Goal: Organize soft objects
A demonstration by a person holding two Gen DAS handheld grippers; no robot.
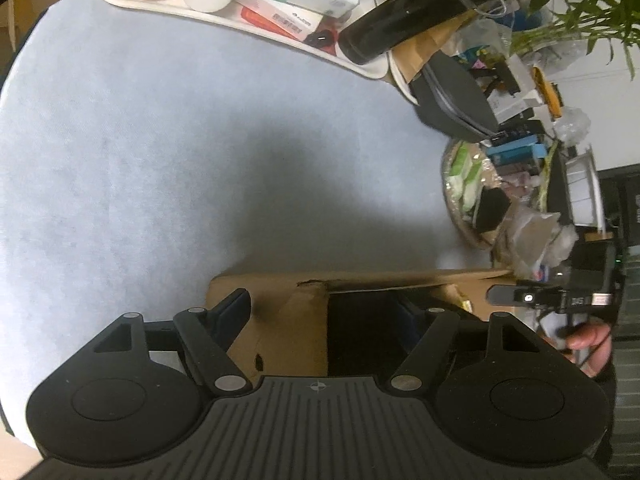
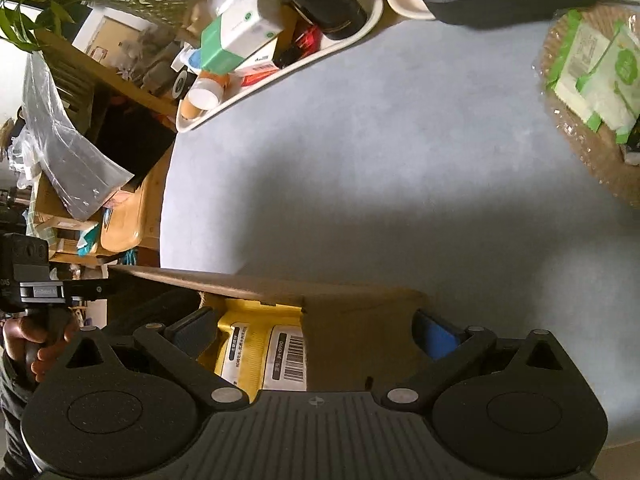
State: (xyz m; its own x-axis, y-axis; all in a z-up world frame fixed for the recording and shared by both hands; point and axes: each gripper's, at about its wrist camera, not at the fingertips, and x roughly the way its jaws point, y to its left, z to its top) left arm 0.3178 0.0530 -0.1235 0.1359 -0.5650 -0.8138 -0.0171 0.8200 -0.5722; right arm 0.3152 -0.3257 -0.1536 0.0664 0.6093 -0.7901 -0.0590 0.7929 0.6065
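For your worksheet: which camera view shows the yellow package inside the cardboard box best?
The right wrist view: the yellow package lies in plain sight inside the cardboard box, its barcode label readable. The left wrist view shows only the box's dark interior; the package cannot be made out there.

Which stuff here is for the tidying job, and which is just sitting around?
For the job:
cardboard box
yellow packet inside it
left gripper and right gripper, each straddling a box wall

Just lying about:
black bottle
green and white carton
white tray
woven basket
grey case
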